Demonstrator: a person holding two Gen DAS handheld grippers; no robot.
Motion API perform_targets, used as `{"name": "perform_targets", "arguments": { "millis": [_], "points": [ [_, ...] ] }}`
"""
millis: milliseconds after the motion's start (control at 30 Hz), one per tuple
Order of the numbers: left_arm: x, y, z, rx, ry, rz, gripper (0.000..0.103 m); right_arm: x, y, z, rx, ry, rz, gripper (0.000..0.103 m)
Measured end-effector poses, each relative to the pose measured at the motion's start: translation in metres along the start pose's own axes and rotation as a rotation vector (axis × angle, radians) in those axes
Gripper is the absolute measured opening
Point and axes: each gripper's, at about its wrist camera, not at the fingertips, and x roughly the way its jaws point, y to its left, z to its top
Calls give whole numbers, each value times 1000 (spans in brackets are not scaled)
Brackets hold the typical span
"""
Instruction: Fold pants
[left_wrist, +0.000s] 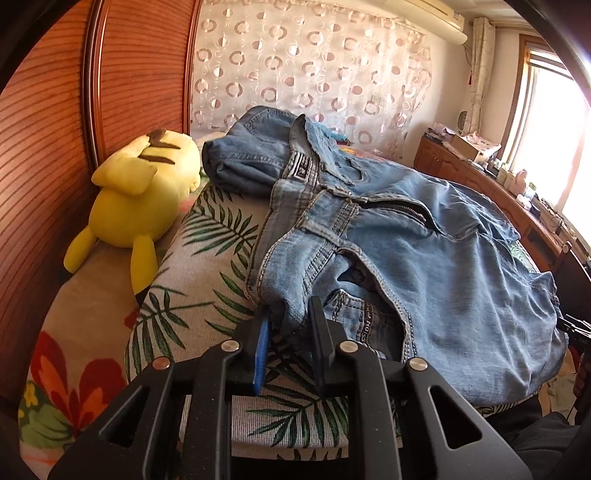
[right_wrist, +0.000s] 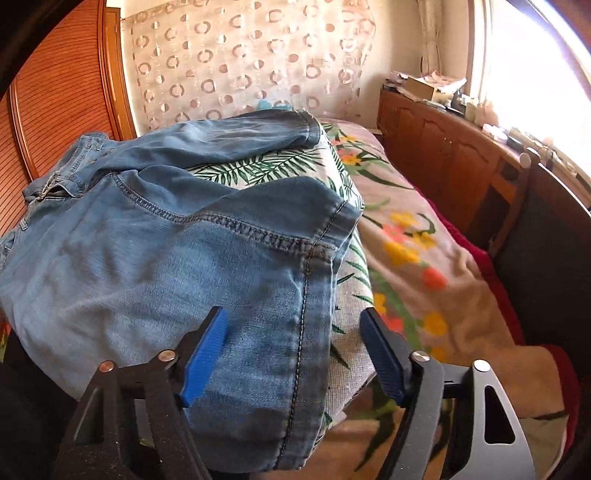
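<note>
**A:** Where are the jeans?

**B:** The light blue jeans (left_wrist: 388, 229) lie spread on a leaf-print cushion (left_wrist: 207, 288) set on top of your floral bedspread (right_wrist: 417, 236). The waistband end, its zipper open, faces your left side; both legs run off toward your right, one ending near the far curtain.

**A:** What is your left gripper (left_wrist: 288, 321) doing?

**B:** Its fingers stand narrowly apart, with a corner of the waistband pinched between them at the cushion's near edge.

**A:** And your right gripper (right_wrist: 295, 350)?

**B:** It is spread wide, holding nothing. The nearer leg's hem drapes over the cushion edge between its blue pads (right_wrist: 205, 360), touching neither that I can see.

**A:** Anything else nearby?

**B:** A yellow plush toy (left_wrist: 140, 195) lies beside the cushion, against the wooden headboard (left_wrist: 44, 147), well apart from the jeans.
</note>
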Motion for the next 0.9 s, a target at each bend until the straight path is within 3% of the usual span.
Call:
{"name": "perform_targets", "arguments": {
  "millis": [67,133,267,467,633,900],
  "points": [
    [-4,-5,4,13,-17,-1,16,-1,1,1,-9,-5,-1,67],
    [-10,-11,10,26,-40,-11,15,-4,5,1,-16,-9,10,56],
    [-18,-24,25,49,-84,-43,15,-5,0,-2,-29,-10,21,47],
    [-25,-46,50,100,-140,-89,14,-3,-2,0,-48,-4,78,12],
    [-30,-60,69,129,-191,-118,14,-14,1,12,-55,-55,103,8],
    [-35,-67,90,128,-247,-144,14,-57,15,57,-133,-212,122,7]
  ]
}}
